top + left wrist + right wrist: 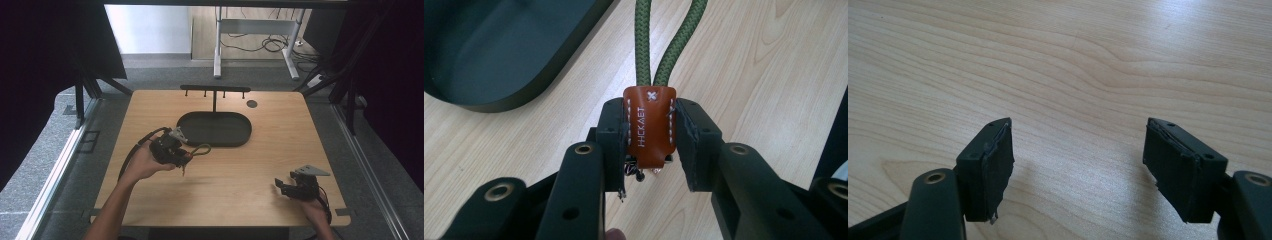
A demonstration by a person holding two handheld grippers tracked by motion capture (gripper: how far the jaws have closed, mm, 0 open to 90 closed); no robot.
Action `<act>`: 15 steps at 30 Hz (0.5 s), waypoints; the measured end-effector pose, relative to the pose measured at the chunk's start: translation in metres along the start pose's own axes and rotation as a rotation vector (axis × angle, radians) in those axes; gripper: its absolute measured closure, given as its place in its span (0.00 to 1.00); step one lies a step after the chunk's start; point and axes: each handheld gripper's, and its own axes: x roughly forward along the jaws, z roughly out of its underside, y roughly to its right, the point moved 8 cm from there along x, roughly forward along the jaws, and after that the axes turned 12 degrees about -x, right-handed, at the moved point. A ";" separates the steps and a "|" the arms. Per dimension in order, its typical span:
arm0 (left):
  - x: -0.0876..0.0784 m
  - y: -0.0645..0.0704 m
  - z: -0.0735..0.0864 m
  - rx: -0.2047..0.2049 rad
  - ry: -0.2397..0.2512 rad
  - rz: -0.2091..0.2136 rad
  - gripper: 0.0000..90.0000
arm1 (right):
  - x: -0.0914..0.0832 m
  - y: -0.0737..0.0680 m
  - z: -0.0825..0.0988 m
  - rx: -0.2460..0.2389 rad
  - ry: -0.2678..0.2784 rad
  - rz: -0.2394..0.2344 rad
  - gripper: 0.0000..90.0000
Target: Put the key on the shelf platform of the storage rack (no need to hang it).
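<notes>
A keychain with a brown leather tab (649, 127) and a green rope loop (664, 45) sits between the jaws of my left gripper (649, 145), which is shut on the tab. In the high view the left gripper (181, 156) hovers just in front of the black oval tray (215, 141), and the green rope loop (201, 149) points toward the tray's front rim. My right gripper (281, 184) rests near the table's front right, open, with nothing between its pads (993, 170).
A black hook rack (215, 90) stands behind the tray, with several pegs on its bar. A dark round grommet (252, 104) sits in the table top at the back right. Bare wood lies between the two grippers.
</notes>
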 end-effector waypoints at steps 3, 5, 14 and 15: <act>0.000 0.000 -0.001 0.004 0.001 0.000 0.74 | 0.000 0.000 0.000 0.000 0.000 0.001 0.32; -0.001 0.000 -0.002 0.003 0.005 0.000 0.74 | 0.000 0.000 0.001 -0.005 -0.002 0.002 0.32; -0.005 -0.002 -0.003 -0.001 0.020 0.006 0.74 | 0.003 -0.002 0.002 -0.014 -0.013 -0.001 0.32; -0.005 -0.002 -0.003 -0.001 0.020 0.006 0.74 | 0.004 -0.003 0.003 -0.017 -0.014 -0.001 0.32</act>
